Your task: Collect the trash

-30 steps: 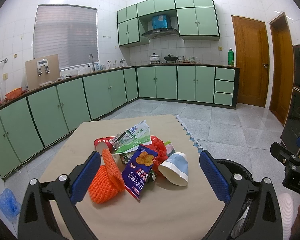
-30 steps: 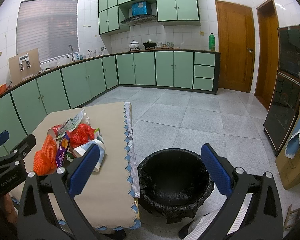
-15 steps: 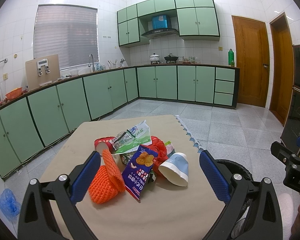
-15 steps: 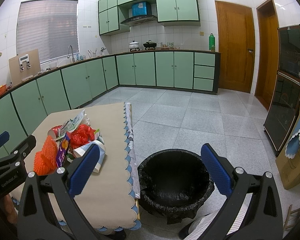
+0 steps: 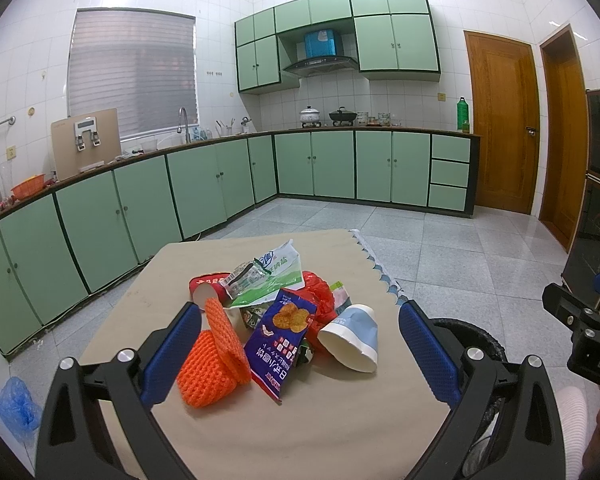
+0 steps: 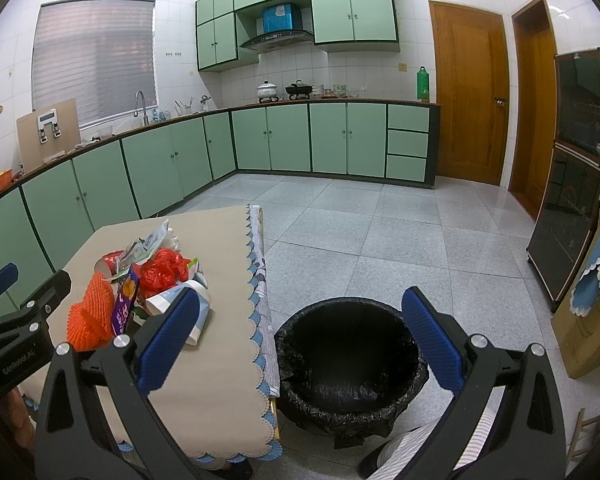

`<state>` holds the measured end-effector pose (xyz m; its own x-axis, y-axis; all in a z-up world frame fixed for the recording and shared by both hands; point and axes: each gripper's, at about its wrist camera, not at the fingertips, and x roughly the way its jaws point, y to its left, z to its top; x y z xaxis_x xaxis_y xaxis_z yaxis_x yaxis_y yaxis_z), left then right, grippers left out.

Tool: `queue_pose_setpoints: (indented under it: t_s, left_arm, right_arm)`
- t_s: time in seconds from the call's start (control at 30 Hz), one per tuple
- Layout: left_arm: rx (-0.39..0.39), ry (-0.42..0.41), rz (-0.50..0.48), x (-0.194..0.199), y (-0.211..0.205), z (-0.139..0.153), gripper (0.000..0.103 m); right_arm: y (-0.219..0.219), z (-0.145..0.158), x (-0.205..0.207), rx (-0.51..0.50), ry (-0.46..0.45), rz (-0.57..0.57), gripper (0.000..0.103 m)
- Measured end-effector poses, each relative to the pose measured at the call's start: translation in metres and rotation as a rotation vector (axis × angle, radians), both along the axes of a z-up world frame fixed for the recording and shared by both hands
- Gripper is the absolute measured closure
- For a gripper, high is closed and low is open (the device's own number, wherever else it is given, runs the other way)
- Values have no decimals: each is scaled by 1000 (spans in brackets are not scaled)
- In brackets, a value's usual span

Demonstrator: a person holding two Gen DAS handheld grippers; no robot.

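nothing has shifted this last second: my left gripper (image 5: 300, 354) still hovers wide before the trash pile (image 5: 278, 312), right gripper (image 6: 300, 336) wide over the bin (image 6: 350, 364), so collecting hasn't begun.

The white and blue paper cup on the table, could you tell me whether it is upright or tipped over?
Tipped over. The paper cup lies on its side on the table, its open mouth facing the camera.

Your near desk (image 5: 340, 420) edge lies bare up to the trash pile (image 5: 276, 312), which bunches mid-desk with room around it. The lined bin (image 6: 348, 360) beside the desk gapes unobstructed from above.
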<state>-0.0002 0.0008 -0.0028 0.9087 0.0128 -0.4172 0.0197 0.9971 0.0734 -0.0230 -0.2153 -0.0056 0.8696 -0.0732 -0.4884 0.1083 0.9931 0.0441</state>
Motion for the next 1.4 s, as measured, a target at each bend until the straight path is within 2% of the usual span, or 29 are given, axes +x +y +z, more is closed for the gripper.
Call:
queue_pose_setpoints:
  t_s: [0.3, 0.37, 0.57, 0.73, 0.93, 1.07, 1.17, 1.23, 1.4]
  left_arm:
    - [4, -4, 22, 4, 10, 0, 6]
    - [9, -9, 50, 7, 20, 1, 6]
    - [45, -35, 159, 26, 62, -6, 6]
    - [64, 2, 279, 48, 115, -24, 6]
    - [94, 79, 325, 66, 147, -57, 6]
    - [73, 141, 344, 78, 161, -81, 9]
    - [72, 167, 347, 82, 170, -93, 13]
    - [72, 184, 363, 82, 180, -99, 13]
    - [64, 198, 425, 79, 210, -109, 13]
  right_arm:
    - [1, 5, 4, 5, 3, 9, 5]
    - [4, -4, 11, 8, -1, 17, 5]
    - [26, -6, 33, -1, -21, 77, 5]
    - [56, -12, 59, -6, -28, 153, 5]
    - [94, -27, 89, 16, -12, 236, 5]
    - [121, -36, 105, 30, -34, 277, 5]
    - [140, -43, 114, 47, -49, 318, 12]
    - [156, -49, 124, 71, -37, 368, 21]
    - [192, -59, 135, 78, -28, 466, 31]
